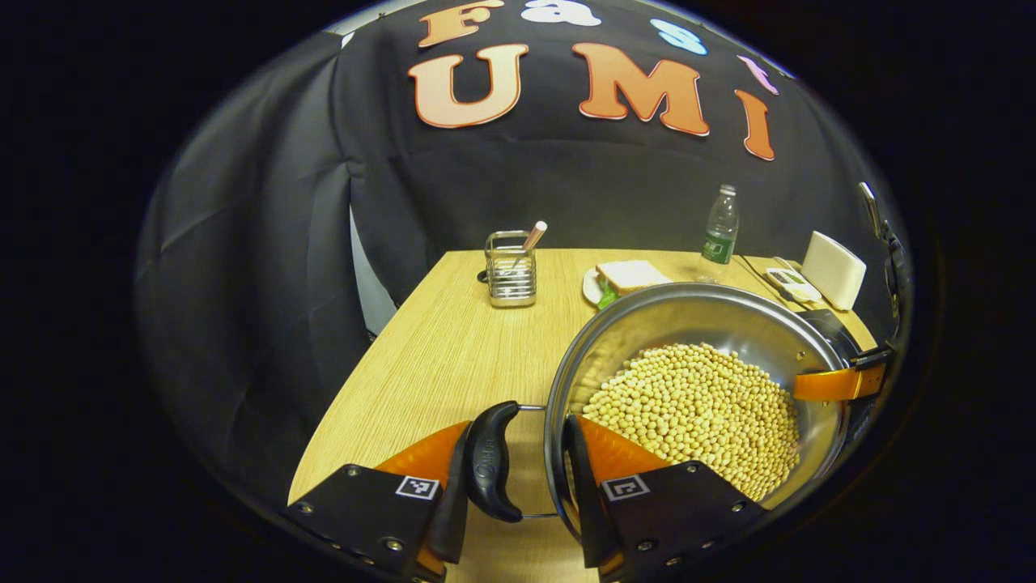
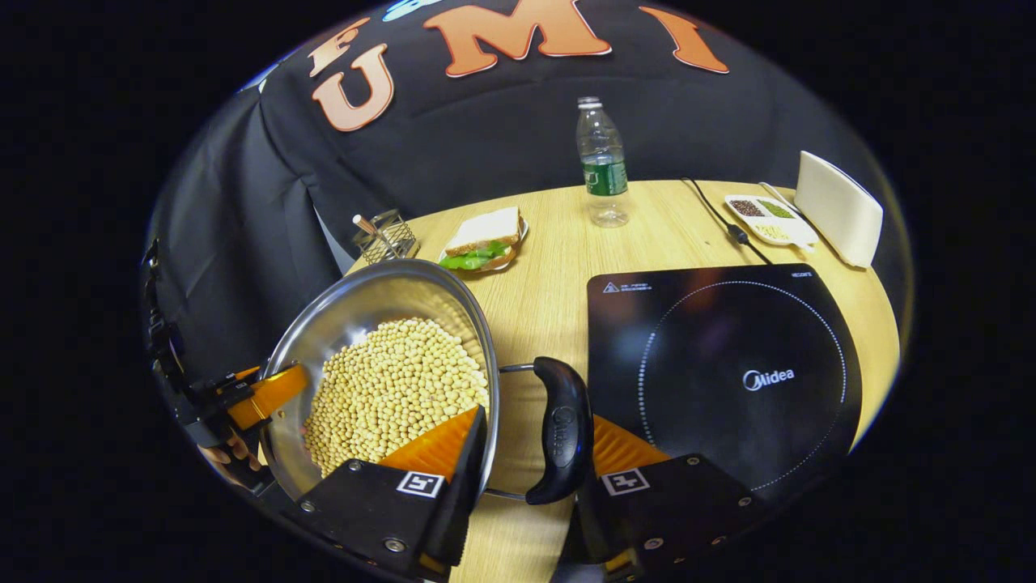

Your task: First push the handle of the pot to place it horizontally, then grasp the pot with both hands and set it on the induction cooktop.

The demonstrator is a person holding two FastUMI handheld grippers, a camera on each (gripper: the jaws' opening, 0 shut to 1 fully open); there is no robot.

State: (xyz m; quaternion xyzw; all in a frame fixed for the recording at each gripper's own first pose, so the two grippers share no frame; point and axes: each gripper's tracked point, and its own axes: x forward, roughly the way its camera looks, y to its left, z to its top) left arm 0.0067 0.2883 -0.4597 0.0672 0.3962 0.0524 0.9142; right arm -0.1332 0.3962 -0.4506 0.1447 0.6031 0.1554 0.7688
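Note:
A steel pot (image 1: 728, 324) full of pale soybeans (image 1: 696, 405) sits between my two grippers. My left gripper (image 1: 518, 425) straddles one black side handle (image 1: 490, 461) and the rim, with one finger outside the handle and the other inside the pot wall, both pressing. My right gripper (image 2: 536, 417) holds the opposite handle (image 2: 562, 429) and rim the same way. The pot (image 2: 364, 295) is just left of the black induction cooktop (image 2: 728, 372). The right gripper's finger (image 1: 842, 382) shows at the pot's far rim; the left gripper's finger (image 2: 267, 393) and a hand (image 2: 235, 453) show likewise.
On the wooden table (image 1: 437, 356) stand a wire utensil holder (image 1: 511, 271), a sandwich on a plate (image 1: 627, 277), a water bottle (image 1: 719, 235), a white box (image 1: 834, 270) and a small compartment tray (image 2: 769, 219). The cooktop's cable (image 2: 716, 214) runs back along the table.

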